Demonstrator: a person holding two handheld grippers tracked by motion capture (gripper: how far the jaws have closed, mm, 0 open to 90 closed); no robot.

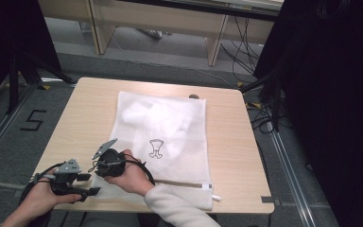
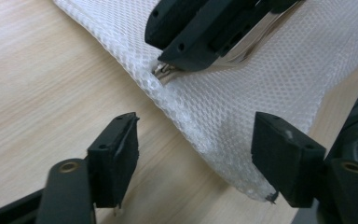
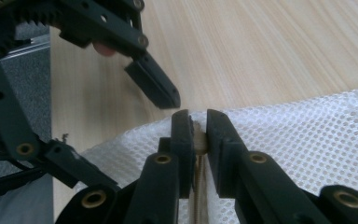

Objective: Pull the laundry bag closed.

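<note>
While the high view is looking down on the pale wooden tabletop (image 1: 75,113), the flat white mesh laundry bag (image 1: 170,137) is lying spread across its middle with its long axis running away from the person and its zip edge along the near side; the right gripper (image 1: 105,152), held by a hand in a cream sleeve, is reaching across to the bag's near-left corner, and the left gripper (image 1: 90,184) is waiting just beside that same corner, so both are crowding one end of the zip and the right one is the nearer.

Seen from the left gripper view, the left gripper (image 2: 196,158) is standing wide open, its black jaws straddling the rounded corner of the bag (image 2: 270,93) without touching it; the corner is lying between and slightly ahead of them, towards the right jaw; beyond it the right gripper (image 2: 168,65) is pinching a small metal zip pull (image 2: 162,71) at the bag's edge.

From the right gripper view, the right gripper (image 3: 198,130) is closed on that zip pull (image 3: 199,140), a pale sliver showing between the pads; the bag (image 3: 307,140) is spreading off to the right, and the open left gripper (image 3: 116,126) is hanging just beyond the corner. I judge that the coming move is turning on the left gripper closing on the corner to anchor it while the zip is drawn along the near edge.
</note>
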